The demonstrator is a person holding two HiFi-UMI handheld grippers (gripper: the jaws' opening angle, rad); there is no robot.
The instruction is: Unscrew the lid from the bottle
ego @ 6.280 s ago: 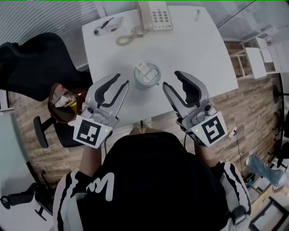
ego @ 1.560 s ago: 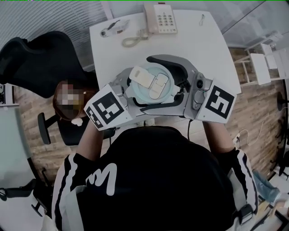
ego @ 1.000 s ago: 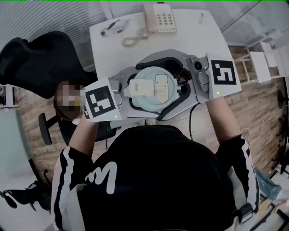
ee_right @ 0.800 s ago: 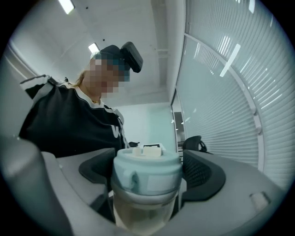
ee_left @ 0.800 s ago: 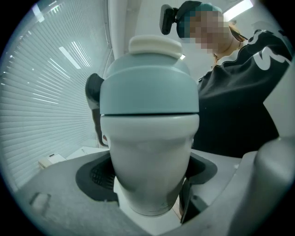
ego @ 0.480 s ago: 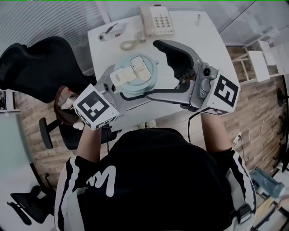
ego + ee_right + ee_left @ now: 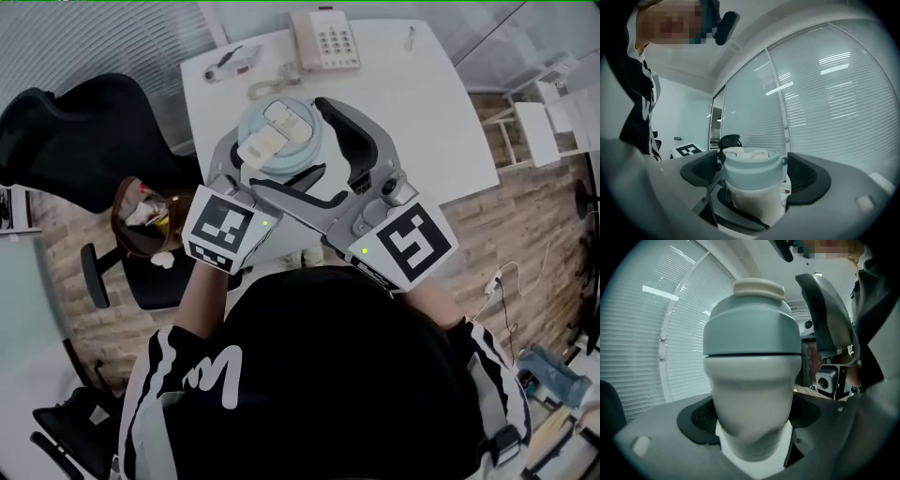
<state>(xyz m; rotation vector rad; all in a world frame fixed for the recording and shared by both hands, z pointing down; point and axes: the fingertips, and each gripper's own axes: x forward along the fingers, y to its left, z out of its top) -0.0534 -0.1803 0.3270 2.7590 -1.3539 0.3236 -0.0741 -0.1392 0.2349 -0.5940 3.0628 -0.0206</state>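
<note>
While the left tongs point(image 7: 750, 430) squeeze the white bottle point(image 7: 749, 394) upright over the tabletop point(image 7: 427, 103), the right tongs point(image 7: 752, 180) stand spread on both sides of its blue lid point(image 7: 278, 139), not gripping it yet.

- Left gripper point(image 7: 269, 157): jaws pressing on both sides of bottle point(image 7: 750, 394) body, gripping it upright; marker cube facing up
- Right gripper point(image 7: 314, 150): jaws standing apart, bracketing lid point(image 7: 752, 171), narrow gaps showing at both pads; body angling in from right, lower jaw crossing just above left gripper's jaws
- Left forearm point(image 7: 202, 309): bare below black sleeve, reaching forward
- Both grippers: meeting close in front of chest, cubes sitting side by side
</note>
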